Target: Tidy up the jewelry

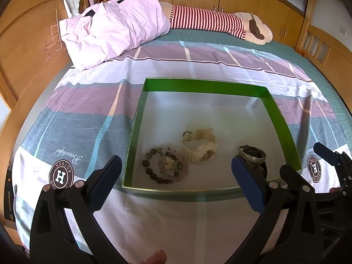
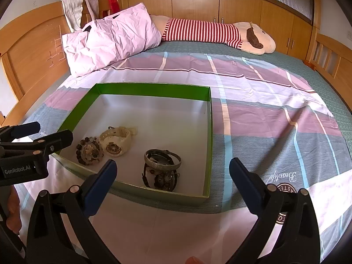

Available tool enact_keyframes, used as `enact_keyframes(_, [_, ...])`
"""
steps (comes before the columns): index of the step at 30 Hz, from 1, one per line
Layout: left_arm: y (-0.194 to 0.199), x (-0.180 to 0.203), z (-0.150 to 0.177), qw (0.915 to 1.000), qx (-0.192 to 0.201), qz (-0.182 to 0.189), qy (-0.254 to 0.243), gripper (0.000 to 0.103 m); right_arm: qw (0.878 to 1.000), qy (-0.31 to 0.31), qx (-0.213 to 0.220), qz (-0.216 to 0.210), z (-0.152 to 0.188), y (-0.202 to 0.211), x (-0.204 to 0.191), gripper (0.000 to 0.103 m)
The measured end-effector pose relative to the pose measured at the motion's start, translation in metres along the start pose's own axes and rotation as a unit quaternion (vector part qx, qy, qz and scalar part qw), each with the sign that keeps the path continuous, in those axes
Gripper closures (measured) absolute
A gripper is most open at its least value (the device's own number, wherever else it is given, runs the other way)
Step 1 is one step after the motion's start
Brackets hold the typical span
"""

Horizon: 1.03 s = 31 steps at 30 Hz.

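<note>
A shallow green-walled box with a white floor lies on the bed. Inside it are dark bead bracelets, a cream watch and a silver bangle on dark jewelry. My left gripper is open and empty, just before the box's near wall, its right finger overlapping the bangle pile. My right gripper is open and empty too, in front of the box's near right corner. The left gripper's body shows at the left of the right wrist view.
The box rests on a plaid pink, grey and white sheet. A pink pillow and a striped plush toy lie at the far side. A wooden headboard stands at the left, and cabinets behind.
</note>
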<state>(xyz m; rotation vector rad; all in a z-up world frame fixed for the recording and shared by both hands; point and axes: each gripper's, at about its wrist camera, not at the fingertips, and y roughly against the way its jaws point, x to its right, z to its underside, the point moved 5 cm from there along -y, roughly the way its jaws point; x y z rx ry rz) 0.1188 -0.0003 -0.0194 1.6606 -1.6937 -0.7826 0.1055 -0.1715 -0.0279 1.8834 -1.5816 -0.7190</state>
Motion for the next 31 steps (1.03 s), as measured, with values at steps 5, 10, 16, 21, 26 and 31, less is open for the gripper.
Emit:
enact_keyframes(5, [0.0008, 0.001, -0.0002, 1.0, 0.001, 0.008, 0.001, 0.002, 1.0, 0.001, 0.0, 0.0, 0.0002, -0.0006, -0.0002, 0.001])
enact_keyframes(10, [-0.0016, -0.0001, 0.0, 0.9999, -0.004, 0.008, 0.005, 0.002, 1.0, 0.002, -0.001, 0.0, 0.0008, -0.0013, -0.0005, 0.001])
enact_keyframes(16, [0.0008, 0.0023, -0.0006, 0.9999, 0.007, -0.008, -0.007, 0.002, 1.0, 0.003, -0.002, -0.001, 0.0018, -0.0029, -0.0009, 0.001])
enact_keyframes(21, [0.0006, 0.003, -0.0004, 0.9998, 0.01, -0.011, -0.013, 0.002, 1.0, 0.004, -0.002, 0.0, 0.0027, -0.0041, -0.0007, 0.001])
enact_keyframes(26, [-0.0008, 0.002, -0.0003, 1.0, 0.003, -0.003, -0.008, 0.002, 1.0, 0.004, -0.003, -0.001, 0.0029, -0.0045, -0.0002, 0.001])
enact_keyframes(31, [-0.0021, 0.0019, 0.0005, 0.9999, -0.001, -0.005, -0.009, 0.002, 1.0, 0.004, -0.003, -0.001, 0.0029, -0.0045, -0.0002, 0.001])
